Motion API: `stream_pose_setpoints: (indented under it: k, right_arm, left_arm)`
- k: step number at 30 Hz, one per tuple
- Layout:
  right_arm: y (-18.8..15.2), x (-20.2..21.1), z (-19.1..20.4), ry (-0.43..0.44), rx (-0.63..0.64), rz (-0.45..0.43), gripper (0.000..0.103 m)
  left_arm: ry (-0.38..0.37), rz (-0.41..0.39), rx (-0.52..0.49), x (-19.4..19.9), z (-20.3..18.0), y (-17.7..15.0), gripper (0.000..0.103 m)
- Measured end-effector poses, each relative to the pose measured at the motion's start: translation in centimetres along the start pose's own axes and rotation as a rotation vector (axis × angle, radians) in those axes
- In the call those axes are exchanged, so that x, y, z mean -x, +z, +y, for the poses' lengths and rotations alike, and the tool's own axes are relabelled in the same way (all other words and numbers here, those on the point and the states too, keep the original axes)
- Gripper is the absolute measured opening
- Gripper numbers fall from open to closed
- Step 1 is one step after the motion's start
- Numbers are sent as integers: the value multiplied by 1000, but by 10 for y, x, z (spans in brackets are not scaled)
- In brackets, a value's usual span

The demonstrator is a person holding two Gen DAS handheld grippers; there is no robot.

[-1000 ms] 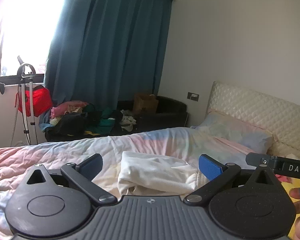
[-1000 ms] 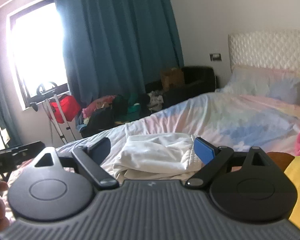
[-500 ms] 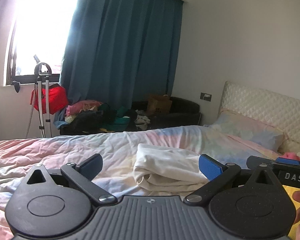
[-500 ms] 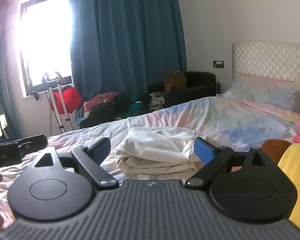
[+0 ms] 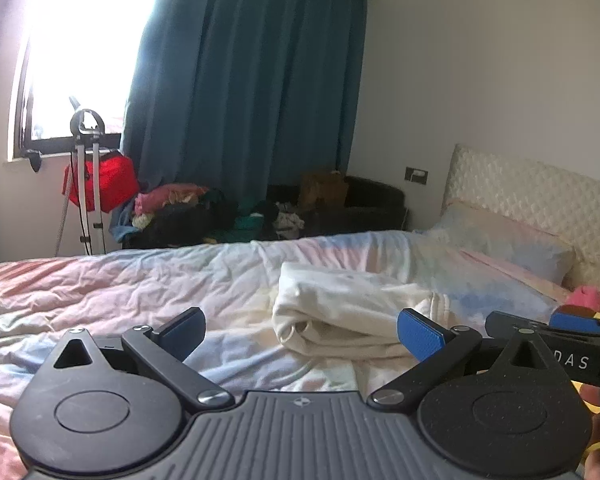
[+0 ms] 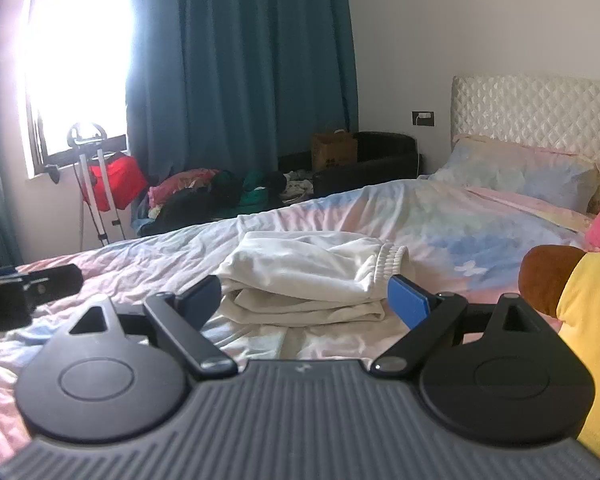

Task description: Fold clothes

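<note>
a folded white garment [image 6: 308,280] lies near the middle of the bed [image 6: 440,216], well short of the pillow [image 6: 516,172] at the head end. the right gripper [image 6: 306,296] hangs before it with jaws spread wide and nothing between them. the left gripper [image 5: 300,326] is also wide open and empty, just short of the garment's left end.

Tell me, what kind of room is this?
A lived-in bedroom, most likely. There is a bed with a pastel cover, a pillow against a quilted headboard, and a folded white garment lying on the cover. Teal curtains hang by a bright window.
</note>
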State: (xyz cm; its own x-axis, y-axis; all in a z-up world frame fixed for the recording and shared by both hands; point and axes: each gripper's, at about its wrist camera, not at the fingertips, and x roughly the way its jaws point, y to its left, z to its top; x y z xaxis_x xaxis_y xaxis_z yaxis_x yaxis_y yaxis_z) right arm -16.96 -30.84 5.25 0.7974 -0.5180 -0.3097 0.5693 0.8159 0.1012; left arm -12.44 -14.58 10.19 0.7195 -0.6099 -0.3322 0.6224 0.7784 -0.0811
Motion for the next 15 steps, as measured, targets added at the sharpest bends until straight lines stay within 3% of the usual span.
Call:
stream_pose_setpoints:
  k: [15]
  right_arm:
    - [-8,-3,-1,-4,4,15,92]
  left_arm:
    - [9,16,-14,-8,-5,-7,103]
